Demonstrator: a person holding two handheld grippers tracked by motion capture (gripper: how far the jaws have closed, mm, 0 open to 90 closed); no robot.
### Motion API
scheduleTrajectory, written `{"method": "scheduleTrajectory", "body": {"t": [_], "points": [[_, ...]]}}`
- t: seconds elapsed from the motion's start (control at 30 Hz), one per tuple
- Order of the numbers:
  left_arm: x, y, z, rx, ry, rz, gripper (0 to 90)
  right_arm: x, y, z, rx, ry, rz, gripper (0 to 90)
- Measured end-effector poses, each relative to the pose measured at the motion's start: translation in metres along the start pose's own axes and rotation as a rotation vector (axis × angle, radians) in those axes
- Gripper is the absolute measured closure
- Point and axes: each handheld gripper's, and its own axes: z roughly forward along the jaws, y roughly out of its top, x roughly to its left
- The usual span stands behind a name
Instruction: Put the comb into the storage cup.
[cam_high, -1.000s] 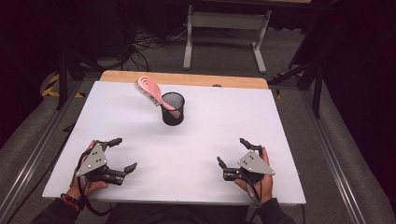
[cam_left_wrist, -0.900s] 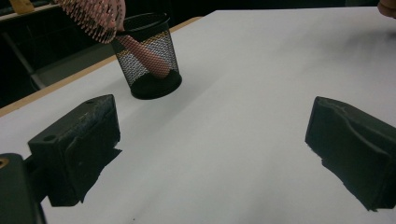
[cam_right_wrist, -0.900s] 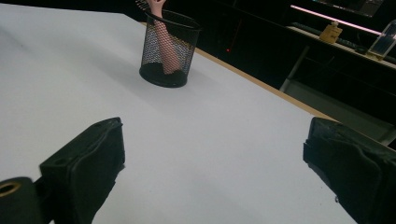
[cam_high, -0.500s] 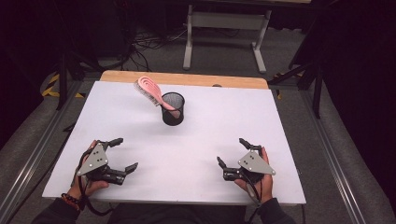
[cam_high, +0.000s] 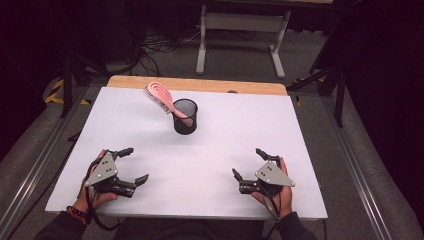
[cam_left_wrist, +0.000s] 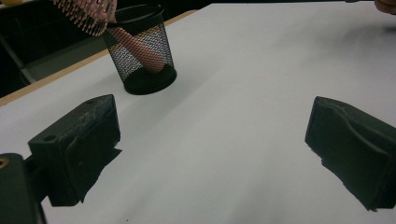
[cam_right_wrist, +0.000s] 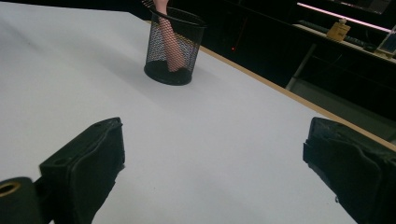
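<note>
So the pink hairbrush sits handle-down in the black mesh cup. L gripper & R gripper: both wide open, holding nothing, well apart from it. Looks done, or not begun.

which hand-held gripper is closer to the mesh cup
The left hand-held gripper: it lies closer to the black mesh cup holding the pink brush than the right hand-held gripper, though the difference is small.

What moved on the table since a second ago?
Nothing visibly moved. The left tongs and right tongs stay open and empty near the table's front edge. The pink hairbrush still leans handle-down in the black mesh cup.
</note>
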Motion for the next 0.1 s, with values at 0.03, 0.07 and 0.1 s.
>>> {"method": "scheduleTrajectory", "body": {"t": [0.03, 0.07, 0.1], "points": [[-0.0002, -0.0005, 0.0000, 0.003, -0.004, -0.002, 4.0, -0.0013, 0.0003, 0.0002, -0.005, 0.002, 0.013, 5.4], [-0.0001, -0.0006, 0.0001, 0.006, -0.006, -0.001, 4.0, -0.0016, 0.0004, 0.0004, -0.004, 0.001, 0.013, 5.4], [-0.0001, -0.0006, 0.0001, 0.006, -0.006, -0.001, 3.9, -0.0016, 0.0004, 0.0004, -0.004, 0.001, 0.013, 5.4]]}}
